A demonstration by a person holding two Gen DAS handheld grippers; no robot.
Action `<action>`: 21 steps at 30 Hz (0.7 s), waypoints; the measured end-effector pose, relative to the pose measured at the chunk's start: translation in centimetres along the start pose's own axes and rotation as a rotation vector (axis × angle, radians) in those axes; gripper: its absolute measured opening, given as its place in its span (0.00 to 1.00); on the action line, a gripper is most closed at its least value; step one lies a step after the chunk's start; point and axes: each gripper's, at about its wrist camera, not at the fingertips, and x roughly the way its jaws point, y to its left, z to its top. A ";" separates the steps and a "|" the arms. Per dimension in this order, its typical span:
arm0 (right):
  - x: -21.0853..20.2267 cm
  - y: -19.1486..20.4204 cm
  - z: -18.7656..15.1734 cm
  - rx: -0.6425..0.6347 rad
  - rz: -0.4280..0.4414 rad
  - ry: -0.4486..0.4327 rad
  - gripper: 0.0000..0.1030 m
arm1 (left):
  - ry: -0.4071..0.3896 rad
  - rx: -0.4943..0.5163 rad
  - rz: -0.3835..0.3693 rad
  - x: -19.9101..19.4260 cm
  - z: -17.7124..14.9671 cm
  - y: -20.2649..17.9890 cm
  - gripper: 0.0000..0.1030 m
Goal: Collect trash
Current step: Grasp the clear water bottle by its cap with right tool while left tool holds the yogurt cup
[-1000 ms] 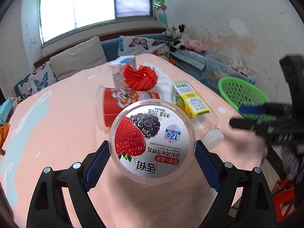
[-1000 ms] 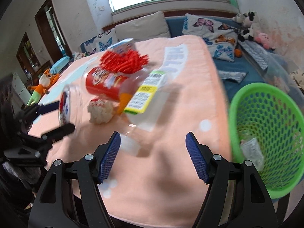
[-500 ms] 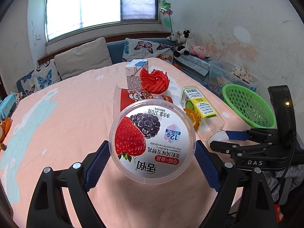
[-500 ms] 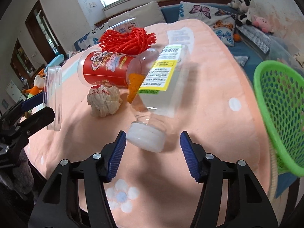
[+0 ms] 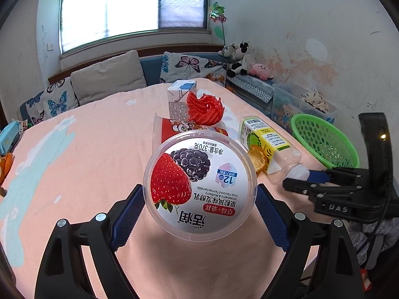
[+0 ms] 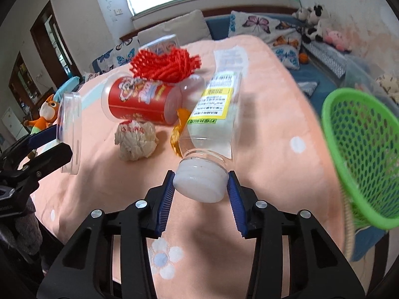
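My left gripper (image 5: 199,192) is shut on a clear yogurt cup (image 5: 199,186) with a strawberry lid and holds it above the pink table (image 5: 87,154). The cup shows edge-on (image 6: 69,129) in the right wrist view. A clear plastic bottle (image 6: 214,114) with a yellow-green label lies on the table, its white cap (image 6: 202,185) toward me. My right gripper (image 6: 200,183) is closing its jaws; both blue pads touch the sides of that cap. From the left wrist view, the right gripper (image 5: 296,177) is at the bottle's (image 5: 266,139) mouth.
A green mesh basket (image 6: 361,149) stands off the table's right edge. Behind the bottle lie a red snack can (image 6: 142,102), red foam netting (image 6: 164,64), a crumpled paper ball (image 6: 136,140), orange peel (image 6: 179,124) and a milk carton (image 5: 182,99).
My right gripper came forward onto the bottle and its jaws narrowed from wide apart to touching the cap. The left gripper kept still with the yogurt cup.
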 end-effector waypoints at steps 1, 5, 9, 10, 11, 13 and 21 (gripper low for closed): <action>-0.5 -0.1 0.2 -0.004 -0.004 -0.013 0.42 | -0.002 0.000 0.000 -0.1 0.0 0.0 0.83; -2.5 -0.5 1.1 -0.032 -0.035 -0.071 0.42 | -0.002 -0.007 -0.005 0.0 0.3 0.1 0.83; -3.9 -1.0 2.4 -0.041 -0.055 -0.121 0.42 | 0.000 -0.021 -0.011 0.2 0.7 0.3 0.83; -4.1 -1.2 2.8 -0.041 -0.059 -0.134 0.42 | -0.001 -0.023 -0.012 0.1 0.8 0.3 0.83; -4.3 -1.4 3.1 -0.040 -0.062 -0.146 0.42 | -0.002 -0.026 -0.012 0.1 0.8 0.3 0.83; -4.5 -1.7 3.8 -0.042 -0.066 -0.171 0.41 | -0.004 -0.030 -0.015 0.1 1.0 0.4 0.83; -4.3 -2.6 7.0 -0.038 -0.056 -0.255 0.41 | 0.001 -0.038 -0.014 0.4 1.2 0.4 0.83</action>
